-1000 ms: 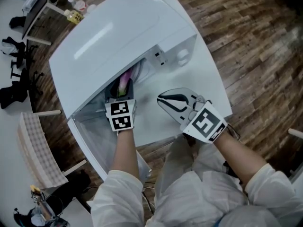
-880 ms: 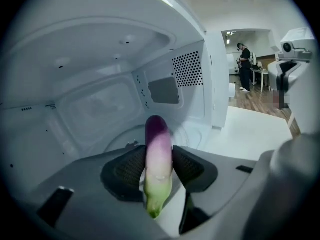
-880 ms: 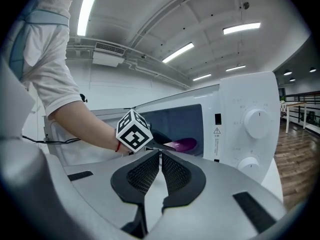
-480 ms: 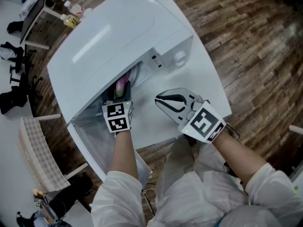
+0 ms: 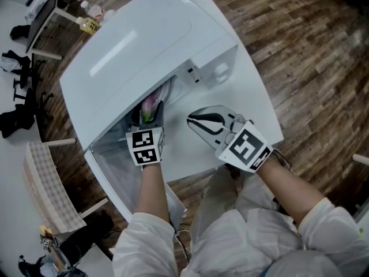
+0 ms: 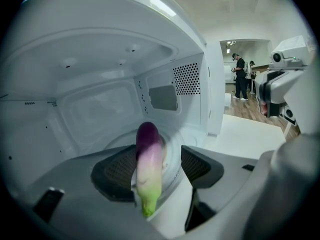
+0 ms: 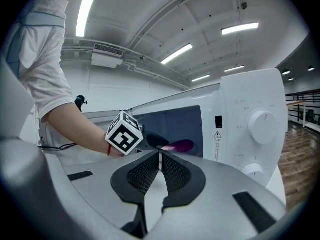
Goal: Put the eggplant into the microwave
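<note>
Nearest me, the right gripper [image 7: 160, 156] hangs over the white tabletop [image 5: 253, 97] just in front of the oven. Its fingers [image 7: 145, 174] are pressed together w/ nothing between them.

Further in, the left gripper [image 6: 159, 156] is poked through the open front of the microwave [image 5: 144, 45]. Its fingers [image 6: 117, 171] have just been opening and now stand apart. The eggplant [image 6: 149, 164] is between them, inside the cavity, against the left pad w/ a gap to the right one, so no real squeeze on it. Green stem end points back at the camera, purple end points deeper in. Can't tell if it's fully resting on the floor of the oven.

Handling, imo: small and light, 1 gripper is plenty. The skin looks smooth and glossy, so prob a bit slippery. It's rounded, so it may roll once let go. It should be firm enough for a mid-body hold but would bruise if crushed, and the tapered stem end looks like a worse spot to hold. The dark ribbed pads should help vs slip.

Materials past that: a round plate [image 6: 172, 149] sits behind the eggplant, blurry. The cavity walls are smooth white, w/ a perforated patch [image 6: 186, 79] on the right wall. Outside, the shell is glossy white w/ 2 round dials [image 7: 260, 124].
</note>
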{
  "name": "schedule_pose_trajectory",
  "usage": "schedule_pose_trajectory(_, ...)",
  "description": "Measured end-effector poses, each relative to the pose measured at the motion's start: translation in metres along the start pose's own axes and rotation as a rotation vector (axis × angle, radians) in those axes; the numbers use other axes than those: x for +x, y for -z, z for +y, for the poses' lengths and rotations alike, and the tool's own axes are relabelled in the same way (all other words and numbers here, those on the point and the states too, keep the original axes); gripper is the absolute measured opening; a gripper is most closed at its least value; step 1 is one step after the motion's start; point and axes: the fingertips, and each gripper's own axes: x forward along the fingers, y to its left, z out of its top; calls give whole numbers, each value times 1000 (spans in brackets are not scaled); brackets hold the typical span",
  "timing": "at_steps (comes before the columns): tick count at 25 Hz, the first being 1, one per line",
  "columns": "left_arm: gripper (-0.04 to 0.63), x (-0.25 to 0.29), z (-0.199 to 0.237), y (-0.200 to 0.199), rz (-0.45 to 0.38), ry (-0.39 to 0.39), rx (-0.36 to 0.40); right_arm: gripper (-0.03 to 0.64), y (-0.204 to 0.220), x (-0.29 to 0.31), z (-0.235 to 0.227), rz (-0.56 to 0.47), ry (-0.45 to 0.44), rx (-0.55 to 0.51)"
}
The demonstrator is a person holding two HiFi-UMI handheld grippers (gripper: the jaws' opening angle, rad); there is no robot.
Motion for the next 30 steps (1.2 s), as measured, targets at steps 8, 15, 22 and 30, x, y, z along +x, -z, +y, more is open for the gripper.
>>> schedule_pose_trajectory(8, 285, -19, 6, -10, -40, -50, -29, 38, -5, 0, -1, -13, 7, 3)
schedule_pose_trajectory(15, 285, -28, -1, -17, -69, -47, -64, 38, -9, 0, -2, -17, 14, 27)
schedule_pose_trajectory(22, 285, -37, -11, -17, -68, -40, -108, 38, -13, -4, -4, 11, -10, 6)
schedule_pose_trajectory(30, 368, -54, -29, -23, -120, -35, -186, 38, -22, -12, -9, 41, -54, -29)
